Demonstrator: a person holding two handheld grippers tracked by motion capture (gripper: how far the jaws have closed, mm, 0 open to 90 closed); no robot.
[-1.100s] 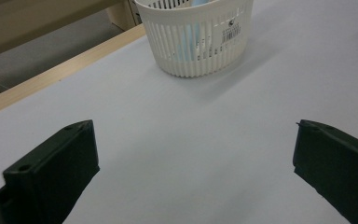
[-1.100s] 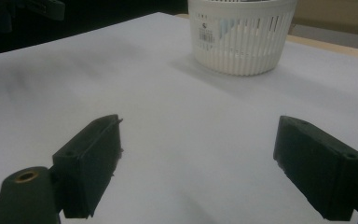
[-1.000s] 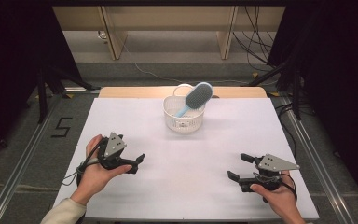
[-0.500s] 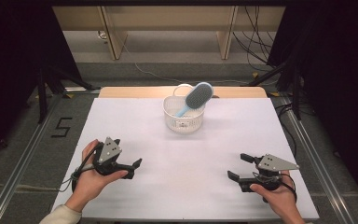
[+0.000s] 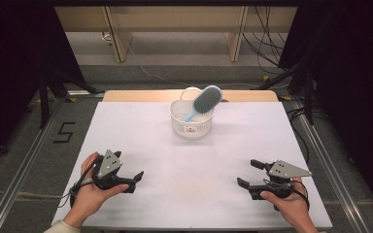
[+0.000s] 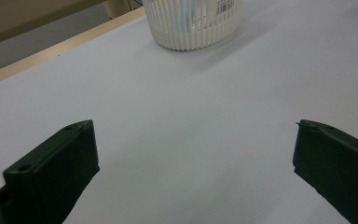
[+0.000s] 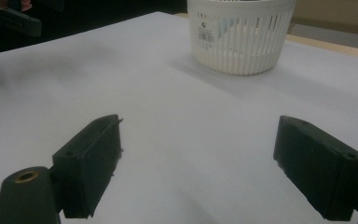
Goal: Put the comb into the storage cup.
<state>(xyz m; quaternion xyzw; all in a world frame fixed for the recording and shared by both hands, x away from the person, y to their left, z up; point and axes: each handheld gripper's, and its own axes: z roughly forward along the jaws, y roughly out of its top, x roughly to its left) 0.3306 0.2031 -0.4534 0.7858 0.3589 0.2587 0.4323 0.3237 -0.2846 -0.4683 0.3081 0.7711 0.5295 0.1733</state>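
— Brush (image 5: 205, 102) first: where does it lie from the two grippers?

— Far side of the desk (image 5: 141, 136), standing handle-down in the white basket (image 5: 191, 127). Its long axis tilts: the pale blue handle goes down into the basket toward the left, and the grey bristled head sticks out over the rim, up and to the right. Both grippers sit low at the near edge, well apart from it.

— Which one is nearer?

— Hard to separate them. The basket stands about midway across, perhaps slightly closer to the right gripper (image 5: 248, 174). I'd judge the right side better placed, since the head leans that way. The left gripper (image 5: 133, 178) has the handle side, but the handle is down inside the slatted wall.

— State of the jaws?

— Both pairs stand wide apart and hold nothing. In the left gripper view the black jaws frame bare desk with the basket (image 6: 193, 23) ahead, up and slightly left of centre. In the right gripper view the basket (image 7: 240, 37) is straight ahead, a bit right of centre.

— Room to move?

— Plenty. The white surface between the jaws and the basket is open. The basket stands near the far wooden edge (image 5: 126, 95), so a push from the front could slide it backward; a reach from above toward the head looks safer.
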